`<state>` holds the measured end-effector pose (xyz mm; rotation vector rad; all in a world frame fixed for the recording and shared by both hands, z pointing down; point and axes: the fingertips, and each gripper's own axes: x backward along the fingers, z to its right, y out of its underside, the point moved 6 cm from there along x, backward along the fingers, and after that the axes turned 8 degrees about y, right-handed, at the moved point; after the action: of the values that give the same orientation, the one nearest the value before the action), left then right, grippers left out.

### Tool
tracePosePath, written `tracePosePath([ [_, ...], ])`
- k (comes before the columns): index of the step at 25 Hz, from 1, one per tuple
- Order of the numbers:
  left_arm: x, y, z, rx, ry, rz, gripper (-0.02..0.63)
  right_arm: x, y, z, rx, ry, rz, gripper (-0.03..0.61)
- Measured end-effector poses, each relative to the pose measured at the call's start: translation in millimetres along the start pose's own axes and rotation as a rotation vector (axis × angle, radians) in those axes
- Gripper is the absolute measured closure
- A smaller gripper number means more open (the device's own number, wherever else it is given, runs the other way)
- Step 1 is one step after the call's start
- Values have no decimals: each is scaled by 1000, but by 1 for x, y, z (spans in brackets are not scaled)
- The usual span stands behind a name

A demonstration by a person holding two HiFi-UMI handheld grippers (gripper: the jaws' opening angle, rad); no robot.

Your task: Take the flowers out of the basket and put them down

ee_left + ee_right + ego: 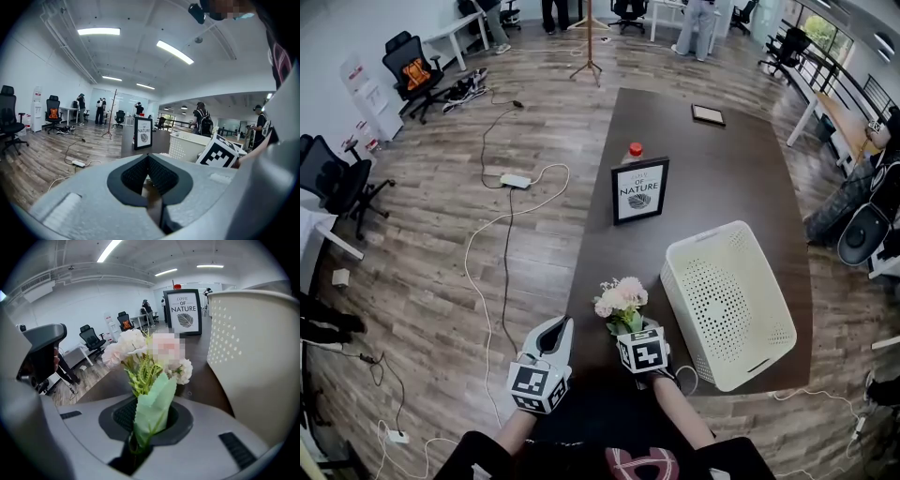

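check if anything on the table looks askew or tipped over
The white basket sits skewed to the table edges and may be overturned: no open mouth shows from above. The flowers stand upright in the right tongs.

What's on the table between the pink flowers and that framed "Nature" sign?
Nothing. In the head view, the stretch of dark table between the flowers and the framed sign is bare. The white basket stands off to one side.
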<state>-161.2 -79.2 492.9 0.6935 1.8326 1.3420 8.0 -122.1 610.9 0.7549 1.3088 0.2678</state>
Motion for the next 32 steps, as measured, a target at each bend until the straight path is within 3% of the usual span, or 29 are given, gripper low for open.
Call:
tracePosePath([
  [12, -3, -2, -3, -11, 7, -8, 606, -3, 2, 4, -30, 26, 5, 488],
  [17, -5, -1, -2, -14, 15, -10, 606, -6, 3, 2, -37, -9, 2, 456],
  [24, -6, -1, -4, -20, 21, -11, 606, -8, 1, -8, 5, -53, -15, 356],
  [26, -7, -2, -2, -24, 25, -13, 606, -5, 0, -7, -7, -55, -15, 311],
  [32, -6, -2, -2, -30, 30, -13, 606, 1, -3, -7, -42, -66, 5, 256],
])
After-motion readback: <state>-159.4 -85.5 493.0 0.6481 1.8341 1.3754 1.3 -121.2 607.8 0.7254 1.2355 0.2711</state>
